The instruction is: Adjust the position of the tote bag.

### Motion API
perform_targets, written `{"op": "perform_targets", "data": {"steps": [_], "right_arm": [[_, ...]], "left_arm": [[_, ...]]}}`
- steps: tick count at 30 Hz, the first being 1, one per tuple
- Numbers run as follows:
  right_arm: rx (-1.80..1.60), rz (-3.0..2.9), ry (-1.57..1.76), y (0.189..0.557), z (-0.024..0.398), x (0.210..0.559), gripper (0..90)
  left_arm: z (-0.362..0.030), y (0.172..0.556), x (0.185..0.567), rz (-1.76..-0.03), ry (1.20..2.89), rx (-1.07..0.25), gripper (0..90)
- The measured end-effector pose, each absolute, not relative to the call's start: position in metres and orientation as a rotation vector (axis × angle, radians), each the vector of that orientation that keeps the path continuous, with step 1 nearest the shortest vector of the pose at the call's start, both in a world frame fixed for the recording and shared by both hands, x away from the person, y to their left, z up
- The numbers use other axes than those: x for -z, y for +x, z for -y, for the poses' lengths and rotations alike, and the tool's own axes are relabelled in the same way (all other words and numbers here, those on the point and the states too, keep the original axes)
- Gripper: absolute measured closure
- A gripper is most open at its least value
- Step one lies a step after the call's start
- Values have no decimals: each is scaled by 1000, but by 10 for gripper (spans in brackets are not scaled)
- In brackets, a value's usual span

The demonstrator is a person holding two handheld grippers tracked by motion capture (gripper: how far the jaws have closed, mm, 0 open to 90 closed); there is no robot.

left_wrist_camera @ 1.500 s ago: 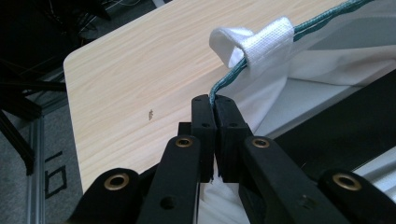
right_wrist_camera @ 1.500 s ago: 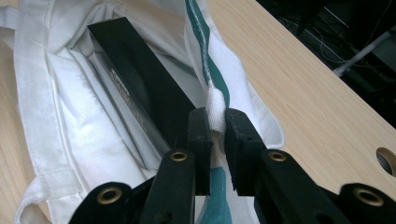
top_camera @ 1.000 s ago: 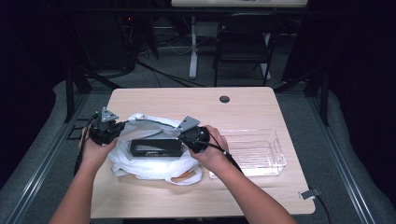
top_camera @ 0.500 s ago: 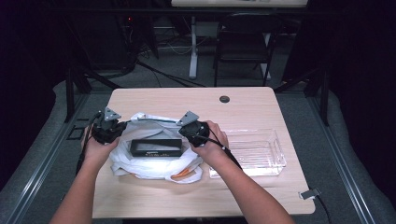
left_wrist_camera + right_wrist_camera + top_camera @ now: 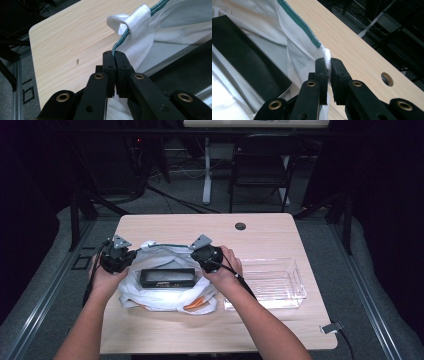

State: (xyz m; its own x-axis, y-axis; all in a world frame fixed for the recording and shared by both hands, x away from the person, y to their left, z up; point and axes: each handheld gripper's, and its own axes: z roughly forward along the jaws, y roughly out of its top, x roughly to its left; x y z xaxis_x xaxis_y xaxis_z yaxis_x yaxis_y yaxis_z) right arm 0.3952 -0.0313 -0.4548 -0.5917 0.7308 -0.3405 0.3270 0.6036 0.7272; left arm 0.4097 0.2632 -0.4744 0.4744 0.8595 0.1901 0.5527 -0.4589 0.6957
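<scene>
My left claw (image 5: 116, 259) is clamped on the green-trimmed rim of the white bag (image 5: 165, 292), at its left end. My right claw (image 5: 206, 256) pinches the rim at the right end. The black box (image 5: 167, 277) lies in the bag between them, on the table (image 5: 200, 227).

We note one camera high above the desk (image 5: 165, 330), facing forward and down; two ride close on the hand-held grippers, sharing the bag (image 5: 175, 32).
</scene>
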Motion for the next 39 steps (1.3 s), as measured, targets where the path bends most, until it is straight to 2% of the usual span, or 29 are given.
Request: {"op": "perform_targets", "data": {"steps": [15,28,33,39], "right_arm": [[-848,-2237,868,402,35,458,825],[-859,-2334,842,408,28,467,678],[-833,-2346,835,411,24,470,700],[-793,-2351,833,416,20,473,789]], "left_arm": [[-259,418,476,-1192,2165,-707,886],[-261,422,475,-1200,2160,-707,886],[-261,422,475,-1200,2162,-704,886],[-260,423,476,-1198,2160,-699,886]]}}
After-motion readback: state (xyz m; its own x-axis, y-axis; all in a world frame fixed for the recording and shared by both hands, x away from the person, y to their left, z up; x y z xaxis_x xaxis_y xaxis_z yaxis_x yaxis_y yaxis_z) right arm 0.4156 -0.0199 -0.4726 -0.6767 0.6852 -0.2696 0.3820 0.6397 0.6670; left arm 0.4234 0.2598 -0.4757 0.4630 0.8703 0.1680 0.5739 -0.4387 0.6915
